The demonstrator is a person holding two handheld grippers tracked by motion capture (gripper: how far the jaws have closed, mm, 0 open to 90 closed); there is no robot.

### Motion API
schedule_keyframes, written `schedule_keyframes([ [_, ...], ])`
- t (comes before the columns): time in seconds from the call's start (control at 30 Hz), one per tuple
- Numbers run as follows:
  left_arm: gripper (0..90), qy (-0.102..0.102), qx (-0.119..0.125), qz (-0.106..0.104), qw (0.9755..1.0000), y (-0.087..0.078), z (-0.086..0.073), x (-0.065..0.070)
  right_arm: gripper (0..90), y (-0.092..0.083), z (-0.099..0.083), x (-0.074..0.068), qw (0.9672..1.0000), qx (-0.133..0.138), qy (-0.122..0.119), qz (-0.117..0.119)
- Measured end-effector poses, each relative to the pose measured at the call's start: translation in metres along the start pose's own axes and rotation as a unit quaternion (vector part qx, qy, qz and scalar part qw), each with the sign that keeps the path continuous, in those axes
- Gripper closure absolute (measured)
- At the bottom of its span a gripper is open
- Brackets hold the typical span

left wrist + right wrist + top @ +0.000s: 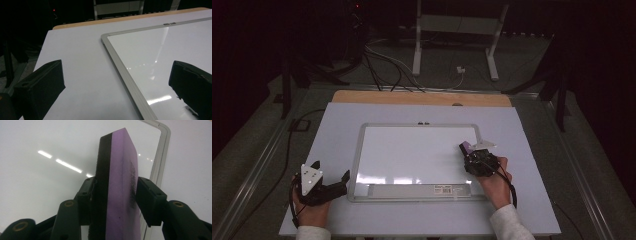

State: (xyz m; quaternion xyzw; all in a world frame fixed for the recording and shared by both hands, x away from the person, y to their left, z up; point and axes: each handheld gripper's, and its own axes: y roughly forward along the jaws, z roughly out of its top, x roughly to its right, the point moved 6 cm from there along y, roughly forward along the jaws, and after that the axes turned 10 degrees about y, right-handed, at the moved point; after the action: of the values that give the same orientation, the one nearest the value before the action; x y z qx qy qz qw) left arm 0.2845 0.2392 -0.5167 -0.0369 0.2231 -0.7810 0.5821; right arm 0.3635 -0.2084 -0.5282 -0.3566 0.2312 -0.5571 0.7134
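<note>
Right tool (pixel 113 195) clamps purple eraser (pixel 120 182) over whiteboard (pixel 412 150), right edge. Board looks clean; wiping apparently done or unstarted. Left tool (pixel 112 82) gapes wide, empty, parked on desk (pixel 337 120).

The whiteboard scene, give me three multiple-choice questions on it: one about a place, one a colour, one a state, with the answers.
1. Where does the left tool sit?
A. Beside the whiteboard's left edge
B. On the wooden strip at the far side
C. Over the board's middle

2. What colour is the eraser's foam body?
A. Yellow
B. Purple
C. Green

3. How do the right tool's jaws stand?
A. Wide apart and empty
B. Closed on a marker
C. Closed on the eraser

Answers: 1 A, the high view shows it just off the whiteboard frame on the table. 2 B, the right gripper view shows purple foam with a black felt side. 3 C, both pads press the eraser's sides.
</note>
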Motion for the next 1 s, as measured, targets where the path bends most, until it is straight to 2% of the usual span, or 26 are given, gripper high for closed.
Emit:
schedule_keyframes([
  [0.1,0.8,-0.001,0.001,0.000,1.0000,0.000,0.000,0.000,53.7,0.001,0.002,0.003,0.9999,-0.002,0.010,0.003],
  [0.17,0.8,-0.001,0.001,0.000,1.0000,0.000,0.000,0.000,59.2,-0.001,0.005,0.005,0.9998,0.005,0.020,0.000],
  [0.23,0.8,-0.001,0.000,0.000,1.0000,0.000,0.000,0.000,62.1,-0.003,0.008,0.007,0.9993,0.014,0.033,0.008],
  [0.5,0.8,0.000,0.001,0.000,1.0000,0.000,0.000,0.000,63.3,-0.009,0.023,0.013,0.9970,0.043,0.063,0.017],
  [1.0,0.8,-0.001,0.001,-0.001,1.0000,0.000,0.000,0.000,63.2,0.001,0.046,0.021,0.9908,0.056,0.119,0.032],
])
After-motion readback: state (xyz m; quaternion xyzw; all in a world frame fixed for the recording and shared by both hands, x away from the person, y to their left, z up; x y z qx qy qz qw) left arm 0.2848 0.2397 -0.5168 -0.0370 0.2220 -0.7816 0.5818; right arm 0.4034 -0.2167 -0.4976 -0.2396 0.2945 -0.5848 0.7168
